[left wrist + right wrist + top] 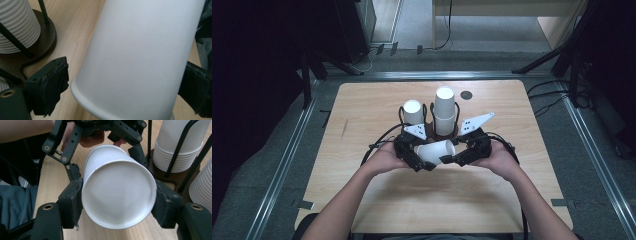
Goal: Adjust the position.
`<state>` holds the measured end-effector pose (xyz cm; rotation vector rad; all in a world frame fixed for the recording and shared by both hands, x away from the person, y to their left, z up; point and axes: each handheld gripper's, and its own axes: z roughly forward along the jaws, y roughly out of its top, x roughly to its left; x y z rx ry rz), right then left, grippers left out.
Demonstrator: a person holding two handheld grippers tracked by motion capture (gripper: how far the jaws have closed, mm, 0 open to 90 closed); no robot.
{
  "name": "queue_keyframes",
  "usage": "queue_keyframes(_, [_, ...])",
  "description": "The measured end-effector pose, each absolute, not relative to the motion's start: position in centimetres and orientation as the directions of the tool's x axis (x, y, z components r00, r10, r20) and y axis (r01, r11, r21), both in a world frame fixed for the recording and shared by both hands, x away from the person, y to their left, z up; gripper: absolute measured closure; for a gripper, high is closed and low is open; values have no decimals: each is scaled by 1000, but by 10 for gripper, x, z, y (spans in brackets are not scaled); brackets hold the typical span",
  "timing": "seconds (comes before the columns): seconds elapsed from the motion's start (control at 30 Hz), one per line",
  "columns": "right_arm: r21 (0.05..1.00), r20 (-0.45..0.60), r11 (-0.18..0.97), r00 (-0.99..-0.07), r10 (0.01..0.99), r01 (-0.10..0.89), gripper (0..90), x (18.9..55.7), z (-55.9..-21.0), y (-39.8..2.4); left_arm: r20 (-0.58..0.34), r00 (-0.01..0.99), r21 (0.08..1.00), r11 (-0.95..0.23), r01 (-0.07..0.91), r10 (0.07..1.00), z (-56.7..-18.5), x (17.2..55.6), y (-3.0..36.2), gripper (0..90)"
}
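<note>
Lying sideways above the tabletop [362,200], near its middle, the cup [436,150] is held between both tongs. Right tongs [119,201] are clamped on its base end. Left tongs [125,92] straddle its rim end, the left pad standing clear. Two cup stacks [445,107] stand just beyond.

Two cup stacks [413,112] [444,107] are sitting in one holder [445,134]. One loose cup [435,151] is lying between two grippers [426,165] [447,160].
</note>
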<state>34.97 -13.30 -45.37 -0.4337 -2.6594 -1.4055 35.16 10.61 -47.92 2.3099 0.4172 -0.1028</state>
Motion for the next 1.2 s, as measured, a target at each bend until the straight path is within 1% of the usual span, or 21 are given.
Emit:
queue_keyframes(0.13, [798, 227, 522, -953, 200, 300, 338, 349, -452, -133, -190, 948, 690, -652, 314, 255, -480, 351, 106, 60])
queue_keyframes(0.17, [801, 230, 517, -953, 199, 301, 338, 350, -452, -133, -188, 951, 694, -652, 307, 247, -479, 351, 106, 87])
queue_keyframes(0.2, [801, 234, 515, -952, 199, 304, 338, 350, -452, -133, -188, 954, 700, -649, 298, 236, -478, 350, 107, 141])
queue_keyframes(0.23, [802, 235, 513, -952, 198, 305, 338, 350, -451, -133, -179, 955, 702, -650, 291, 235, -477, 349, 107, 159])
queue_keyframes(0.27, [801, 239, 512, -951, 198, 308, 338, 350, -451, -134, -164, 959, 701, -657, 278, 231, -477, 349, 107, 173])
queue_keyframes(0.4, [798, 238, 517, -951, 197, 308, 340, 350, -452, -134, -154, 961, 684, -678, 271, 229, -475, 348, 106, 202])
queue_keyframes(0.47, [795, 241, 522, -951, 193, 308, 337, 350, -453, -133, -152, 963, 676, -687, 266, 224, -474, 349, 106, 208])
queue_keyframes(0.57, [792, 241, 527, -951, 194, 308, 281, 350, -453, -132, -156, 961, 671, -689, 272, 228, -473, 350, 108, 212])
queue_keyframes(0.67, [784, 226, 541, -951, 211, 306, 253, 349, -453, -132, -170, 956, 669, -684, 290, 238, -470, 351, 111, 213])
queue_keyframes(0.77, [781, 209, 550, -954, 216, 295, 251, 348, -455, -134, -183, 949, 664, -680, 311, 256, -467, 353, 115, 215])
queue_keyframes(0.93, [762, 185, 579, -955, 232, 289, 251, 347, -459, -136, -172, 948, 660, -684, 312, 266, -460, 353, 121, 216])
queue_keyframes(1.2, [743, 154, 608, -955, 252, 280, 250, 346, -464, -136, -157, 950, 618, -724, 307, 269, -452, 354, 125, 216])
